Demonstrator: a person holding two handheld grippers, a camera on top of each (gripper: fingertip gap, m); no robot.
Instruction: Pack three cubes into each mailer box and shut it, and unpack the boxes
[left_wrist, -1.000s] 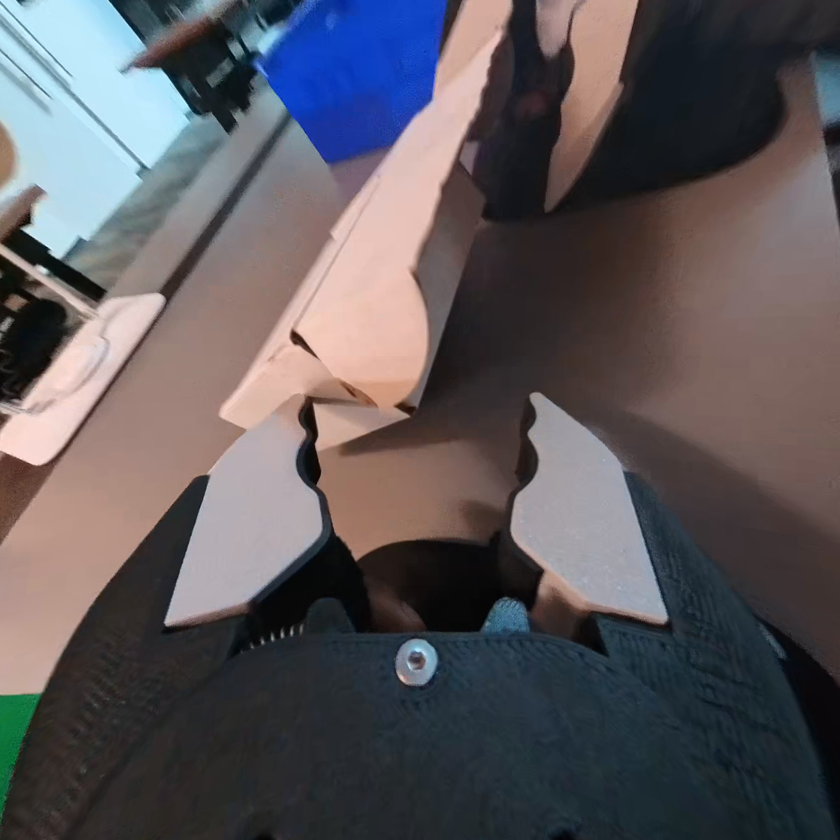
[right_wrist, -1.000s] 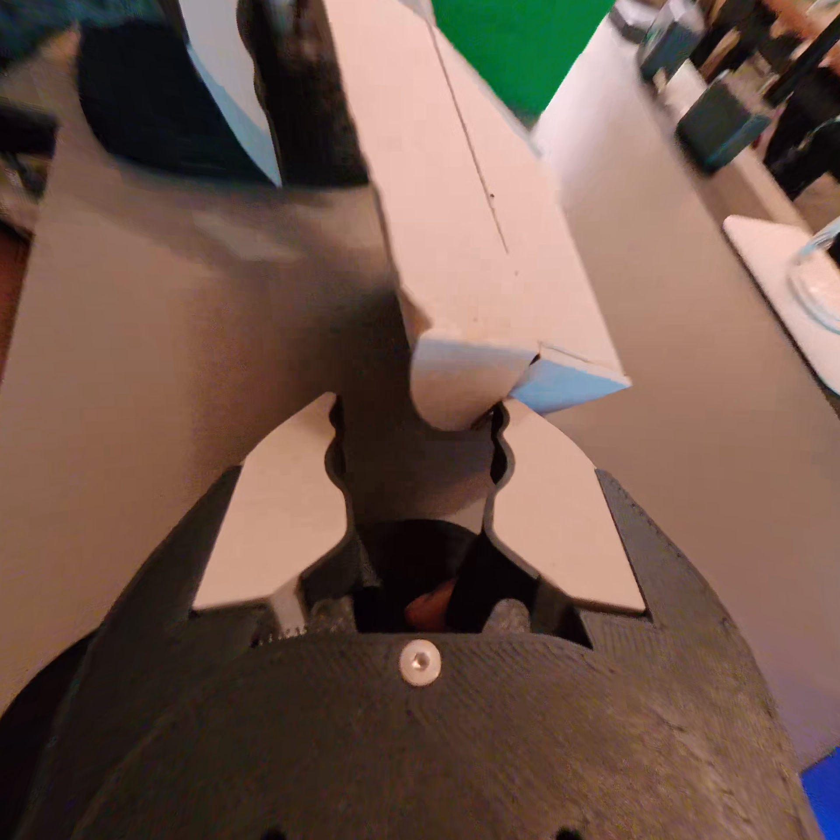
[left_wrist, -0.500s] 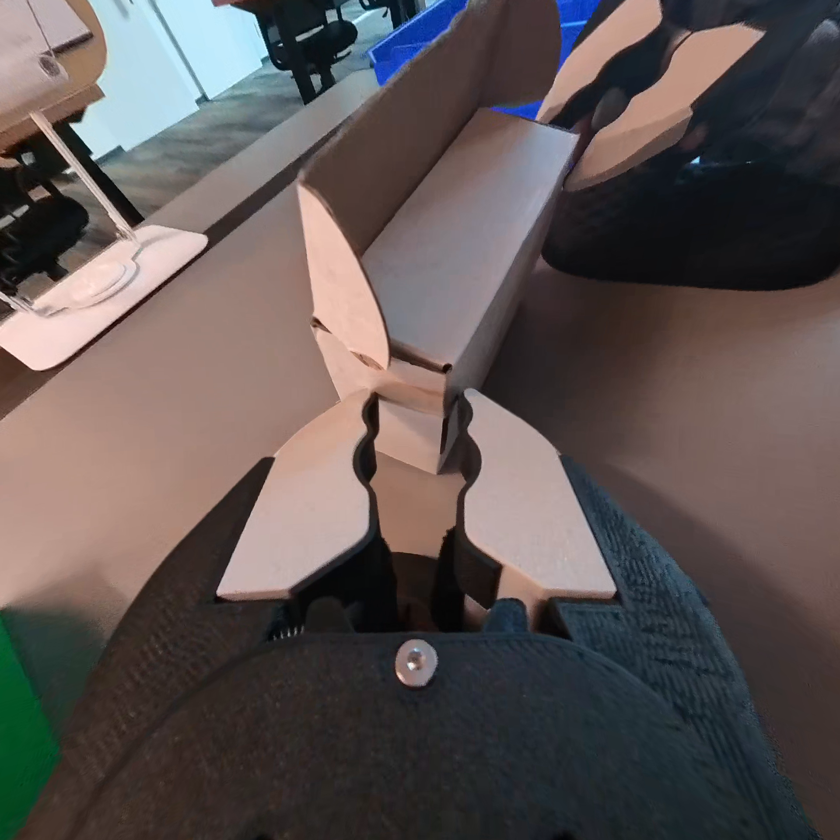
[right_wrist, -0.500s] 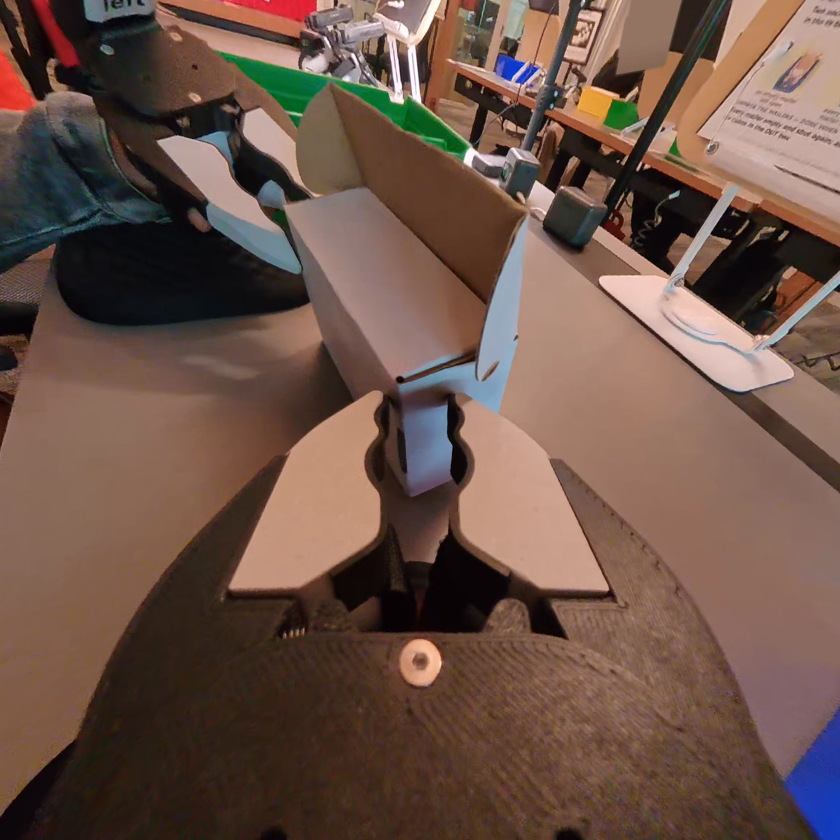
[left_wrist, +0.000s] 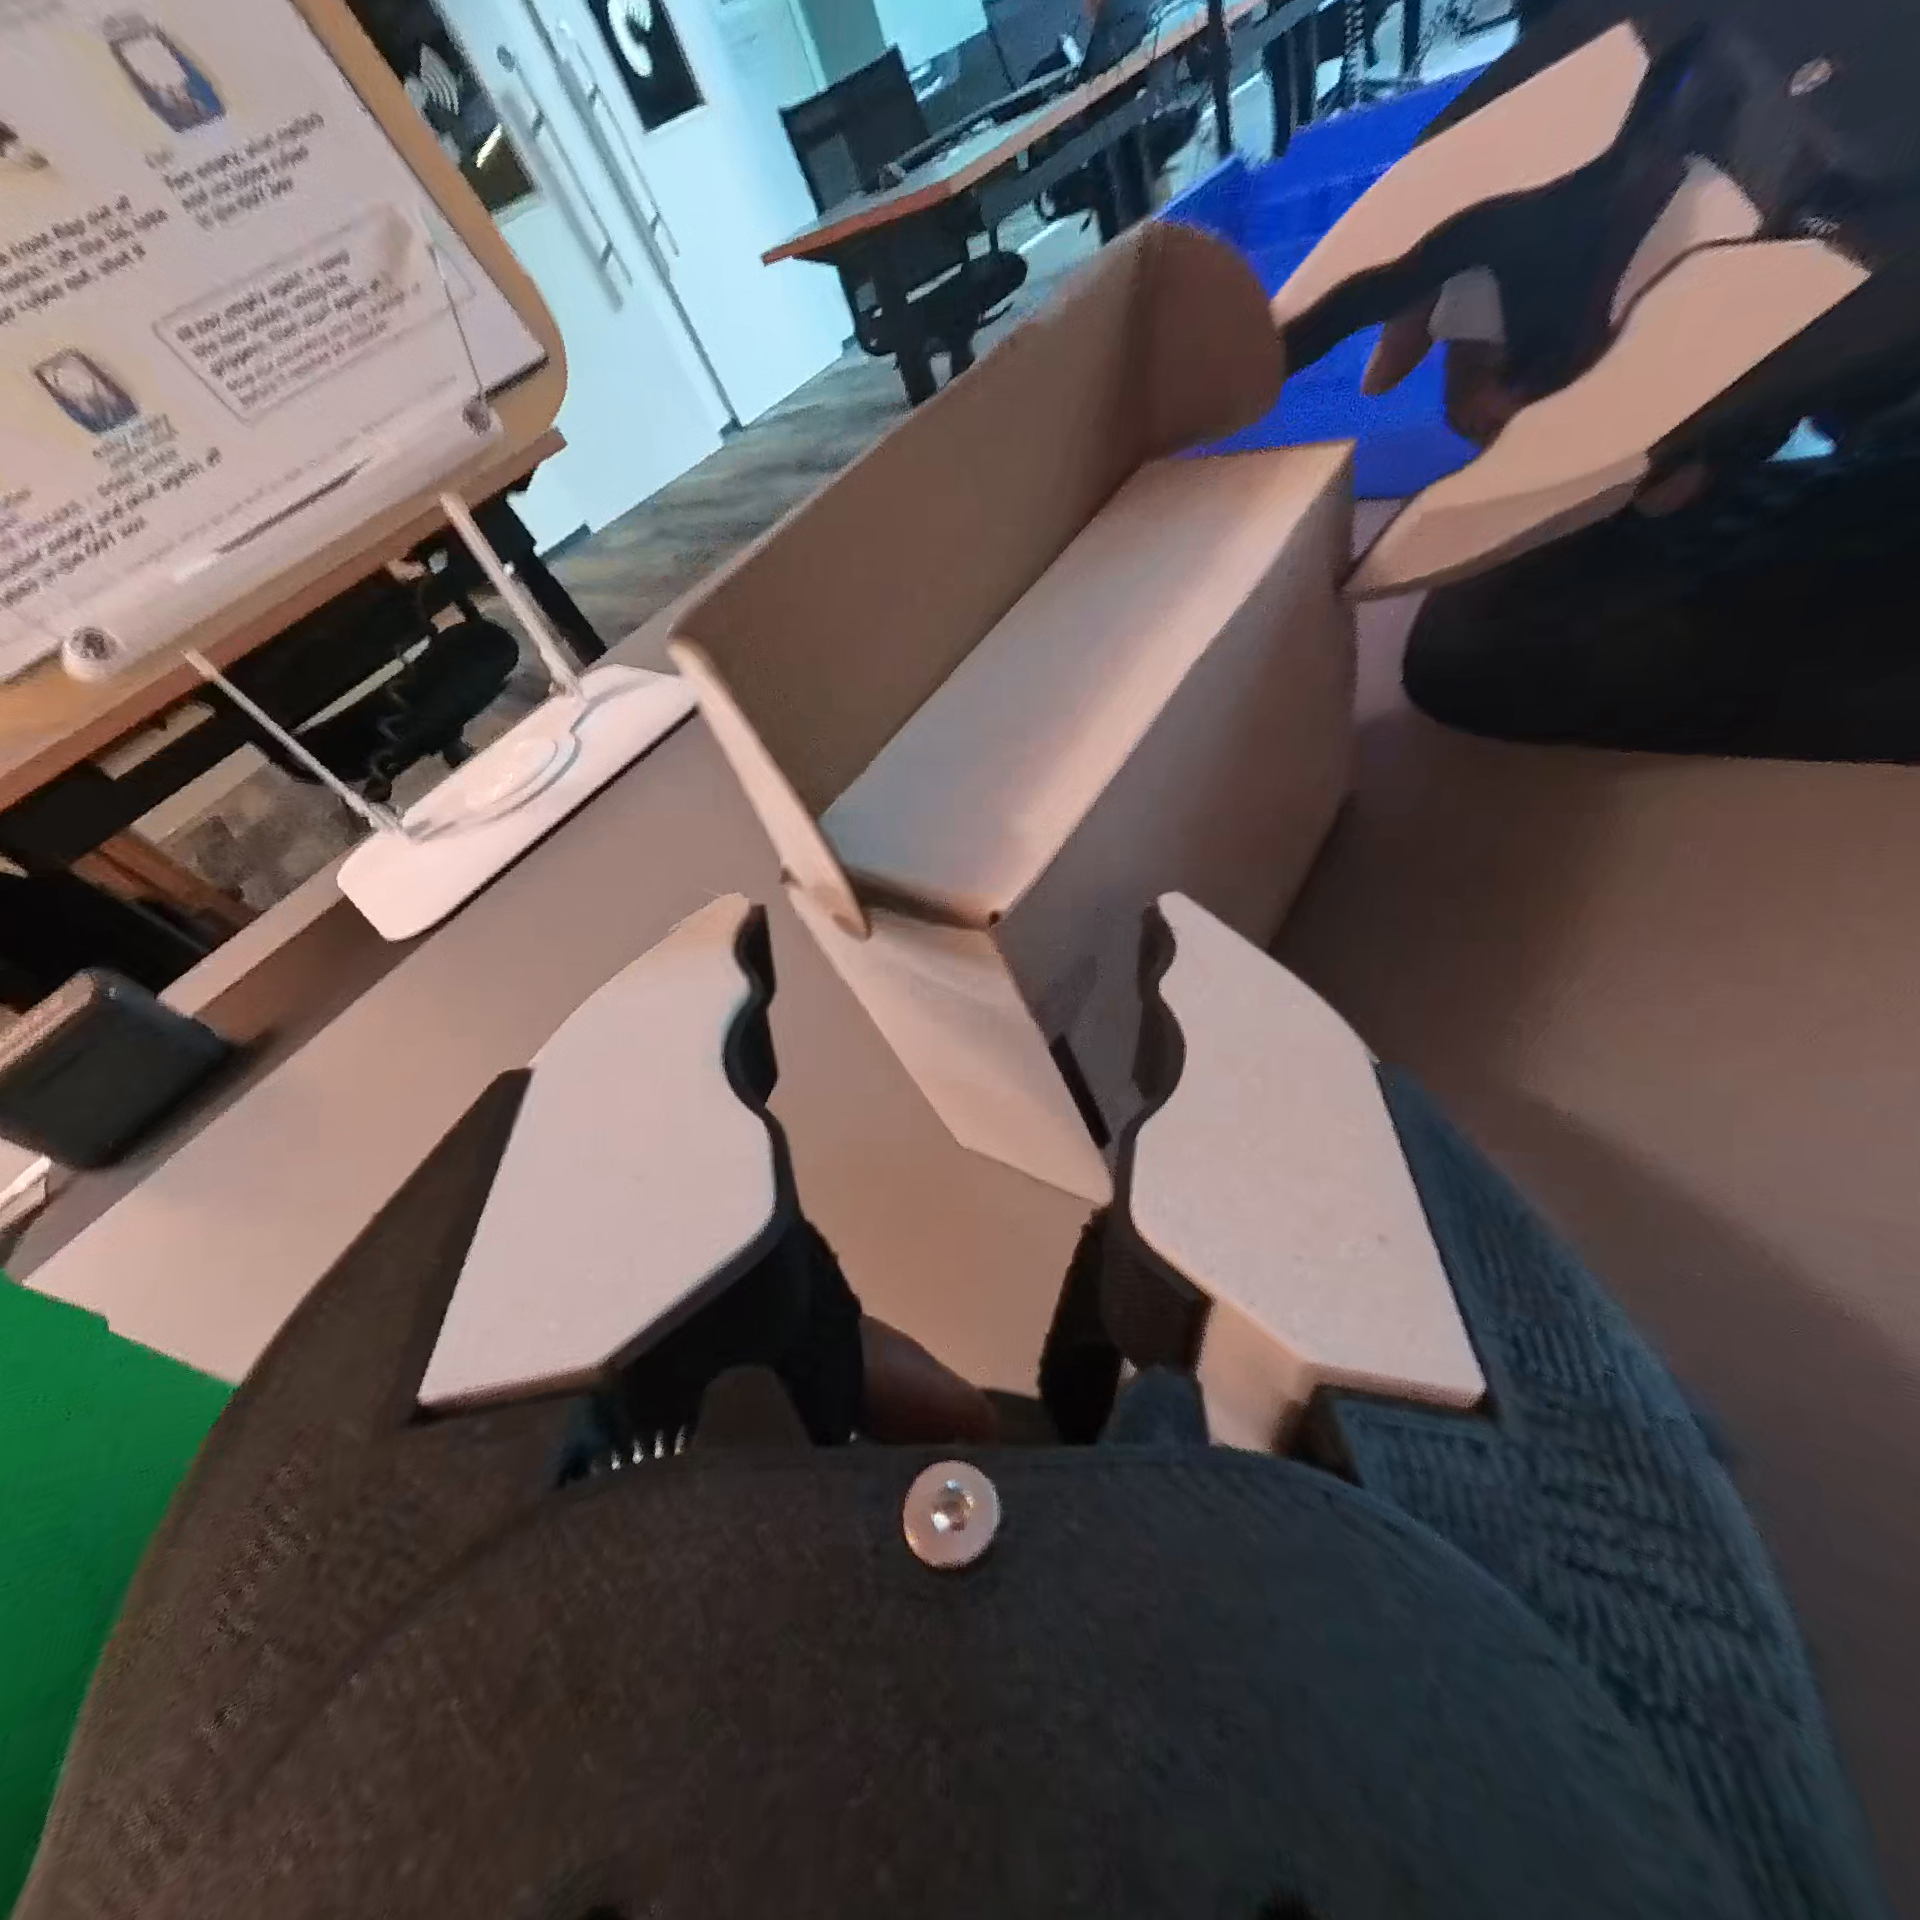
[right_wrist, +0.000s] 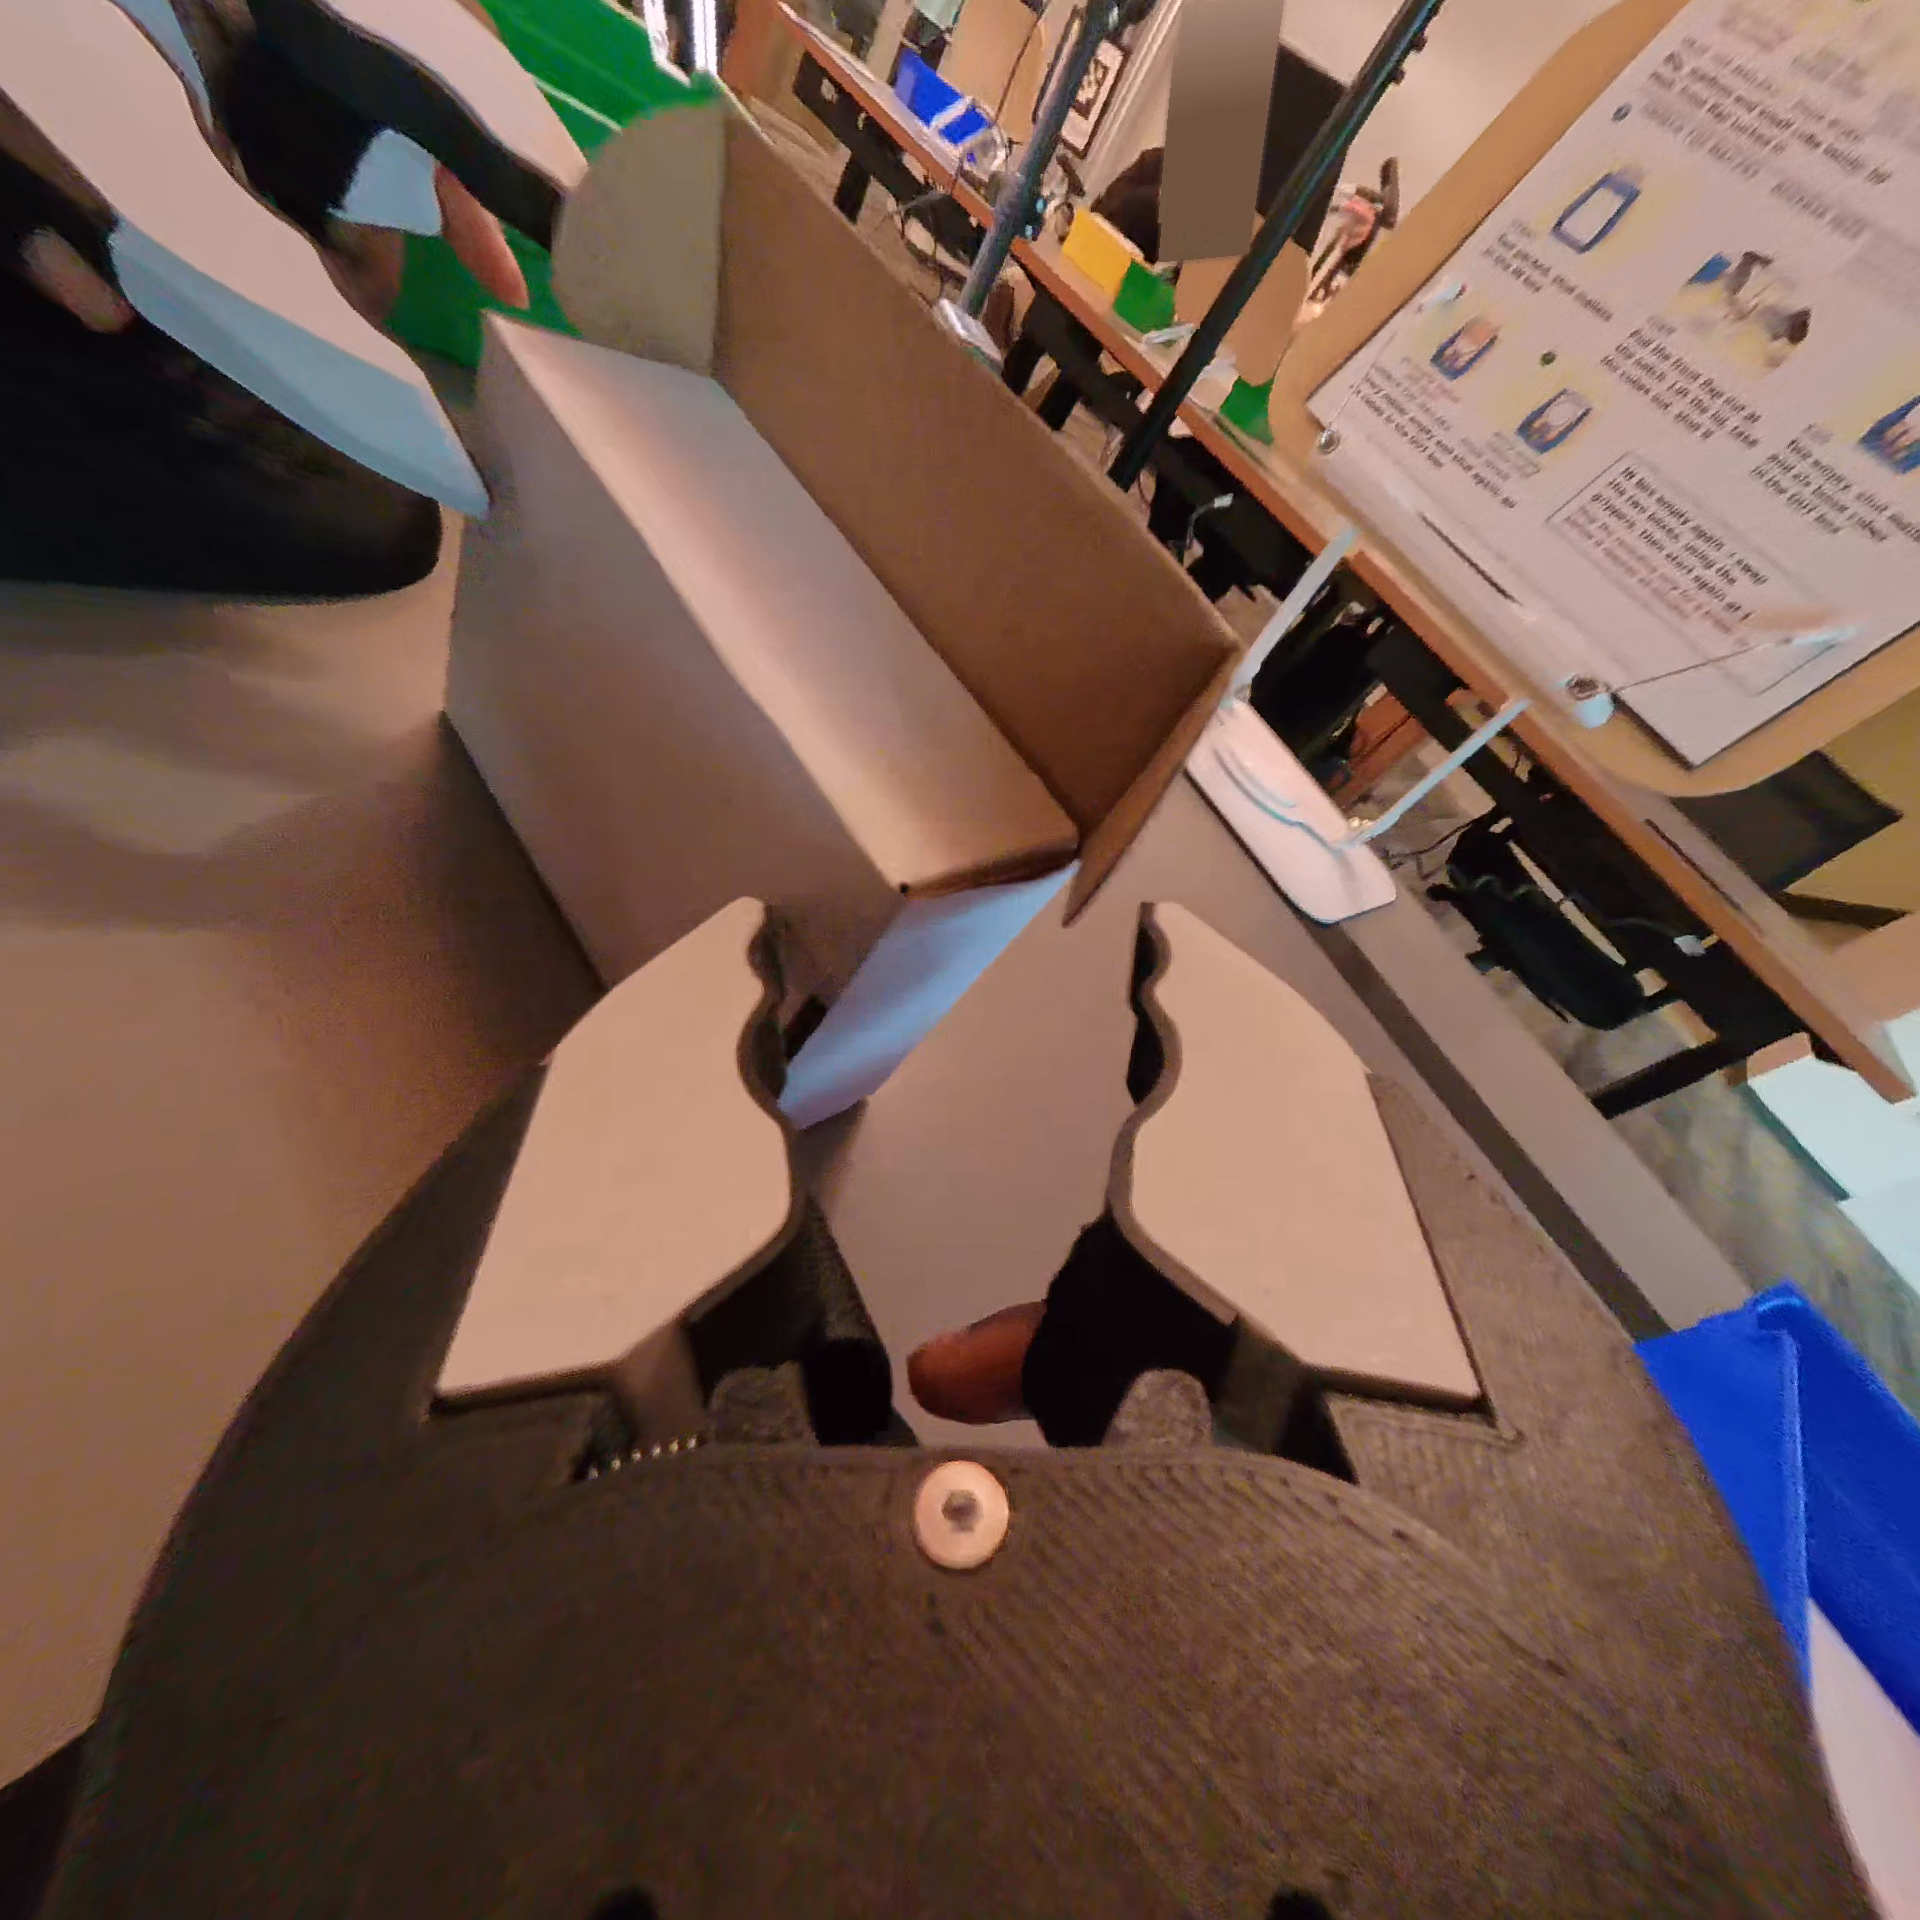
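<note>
1. The left gripper (left_wrist: 954, 1023) is open, fingers spread wide at one short end of the box (left_wrist: 1122, 717). A side flap (left_wrist: 966, 1049) of the box pokes into the gap; it lies close to the right-hand finger, and it seems to touch it, though the view is too blurred there to be sure.
2. The right gripper (right_wrist: 954, 1023) is open too, at the box's (right_wrist: 727, 644) other short end. A pale side flap (right_wrist: 914, 997) reaches into its gap, its tip against the left-hand finger.
3. Both grippers point level along the box's length, facing each other. Each shows far off in the other's view: the right one at the top right of the left wrist view, the left one at the top left of the right wrist view, both blurred and cut by the frame edge.
4. A fingertip (right_wrist: 971, 1371) of the person shows deep between the right gripper's fingers.
5. The box rests on the table (left_wrist: 1621, 935), well back from the far edge. Its lid (left_wrist: 997, 499) stands up along the far long side, with rounded ears at the ends. A cardboard panel covers the top of the body, so the inside is hidden and no cubes can be seen.
6. Beyond the table's far edge stands a sign board (right_wrist: 1621, 353) on a white base (right_wrist: 1299, 831).
7. A green bin (left_wrist: 94, 1455) is cut off at the left wrist view's lower left, a blue bin (right_wrist: 1808, 1475) at the right wrist view's lower right.
</note>
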